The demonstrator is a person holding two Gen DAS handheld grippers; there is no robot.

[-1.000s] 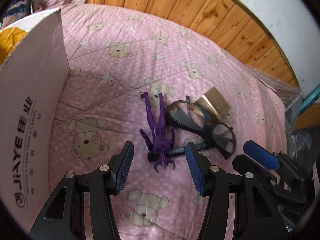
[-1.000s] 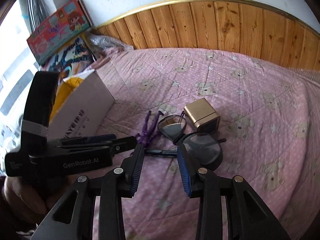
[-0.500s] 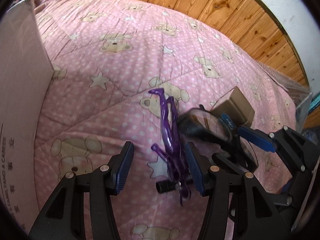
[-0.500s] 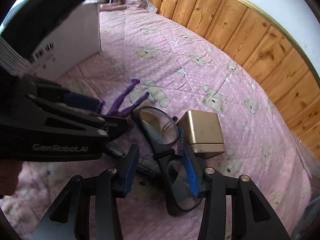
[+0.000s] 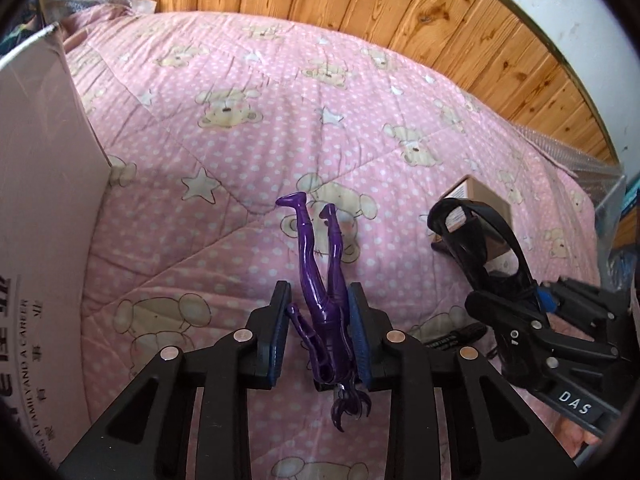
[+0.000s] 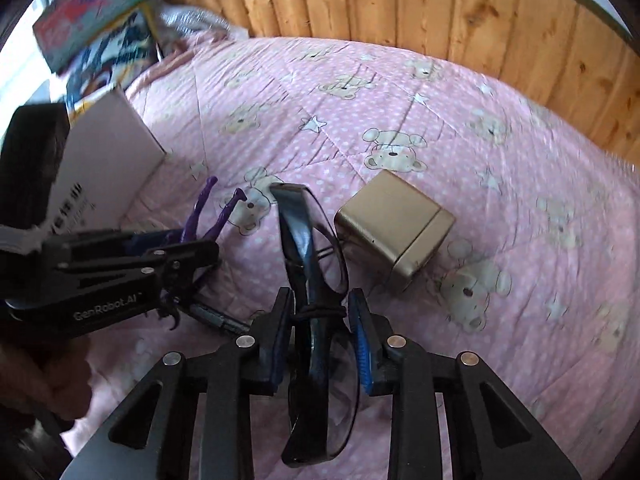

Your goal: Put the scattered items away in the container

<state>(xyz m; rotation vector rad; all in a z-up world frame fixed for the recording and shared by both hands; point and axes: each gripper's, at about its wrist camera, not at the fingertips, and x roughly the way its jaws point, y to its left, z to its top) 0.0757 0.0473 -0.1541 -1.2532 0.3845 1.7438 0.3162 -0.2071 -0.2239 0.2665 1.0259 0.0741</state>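
On pink bear-print quilt: L gripper clamps purple plastic figurine at torso; R gripper pinches black-framed glasses at bridge. Risk: thin glossy parts twist, slip en route to white cardboard box.

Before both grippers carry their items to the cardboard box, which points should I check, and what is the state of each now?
1. Left gripper shut on the purple figurine: ok, pads press its torso.
2. Right gripper shut on the black glasses: ok, clamped at the bridge.
3. Glasses lifted off the pink quilt: cannot tell.
4. Cardboard box within view, on the left: ok; its opening is not visible.
5. Items left behind: not ok, the gold box and a dark pen-like item lie on the quilt.
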